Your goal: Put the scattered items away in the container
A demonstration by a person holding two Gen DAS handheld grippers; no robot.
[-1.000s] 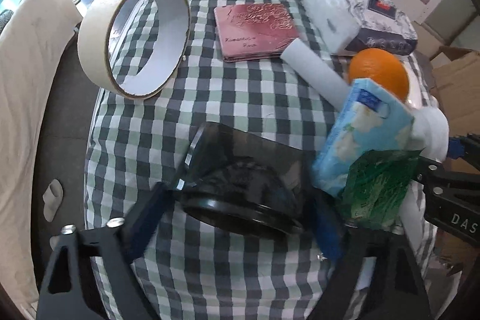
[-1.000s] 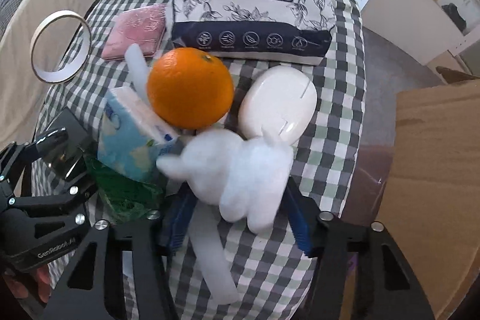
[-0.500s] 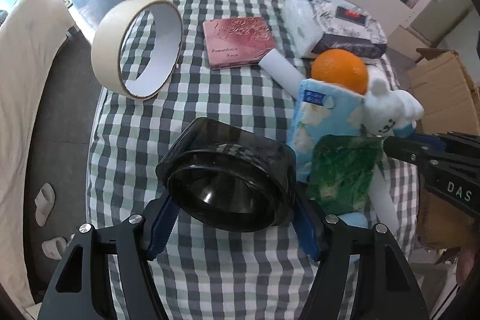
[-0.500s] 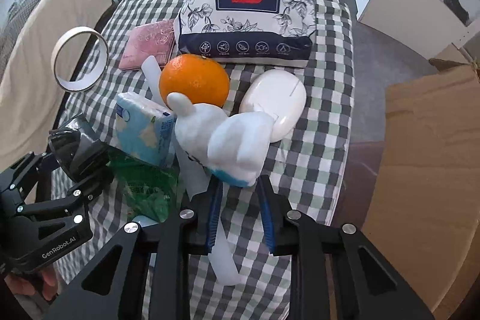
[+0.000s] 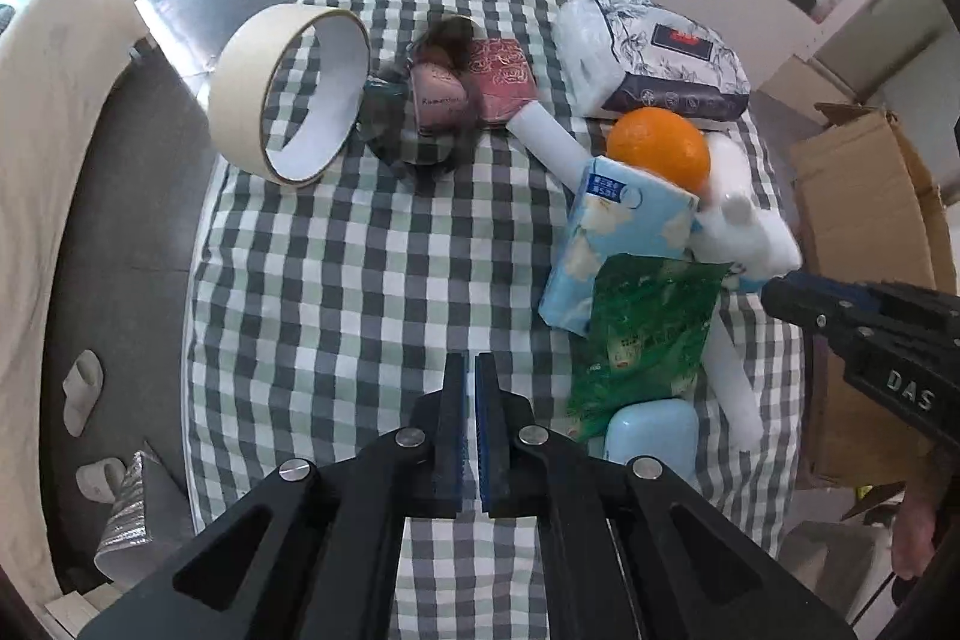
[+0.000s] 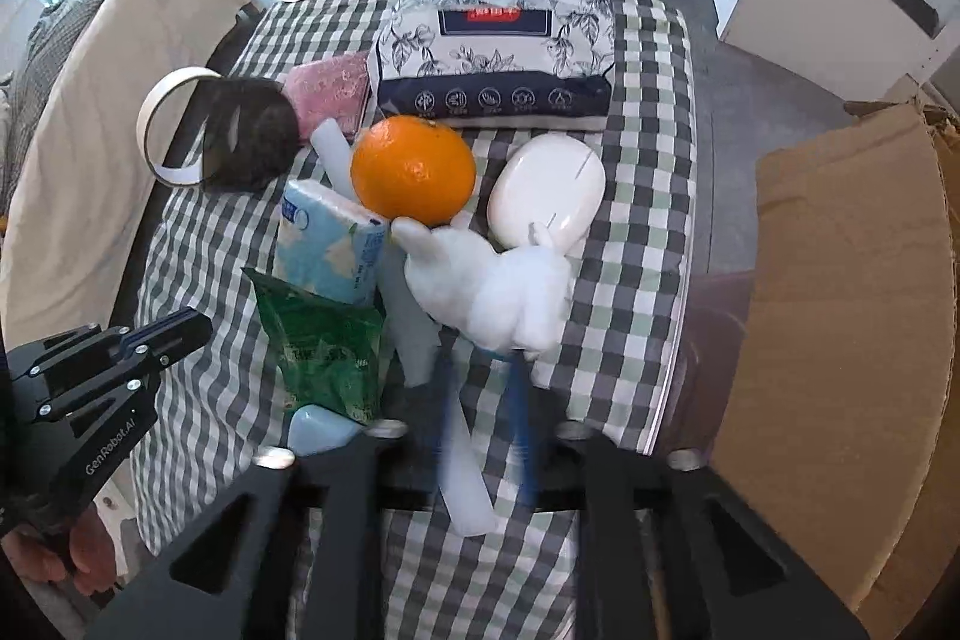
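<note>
Step in hand, as judged: pick-up stage, nothing yet seen in the container. The cardboard box (image 6: 840,310) to the right of the table is taken as the likely container; a dark tub (image 5: 420,124) is also a candidate, but it lies blurred by the tape ring (image 5: 288,94), partly over the pink wallet (image 5: 504,79).

Left gripper (image 5: 470,400): fingers pressed together, nothing between them, held above bare cloth. Right gripper (image 6: 480,388): fingers parted partway and motion-blurred, w/ the base of the white plush toy (image 6: 498,286) at the tips; whether the toy is nipped cannot be told.

Next move, as judged: a firm hold on the toy is needed, then a carry rightwards over the box edge. The toy is soft, so slip is a risk. The orange (image 6: 413,169) is touching it and could be rolled.

Other items are bunched close: tissue pack (image 6: 327,244), green packet (image 6: 327,346), white oval case (image 6: 549,196), white tube (image 5: 549,142), blue case (image 5: 651,433), lrg tissue bag (image 6: 495,64).

Surface: small table under a checked cloth (image 5: 360,280), green/grey/white. Room: grey floor, cream sofa (image 5: 48,160) on the left, slippers (image 5: 81,388) beside it, bright windows and chair legs beyond.
</note>
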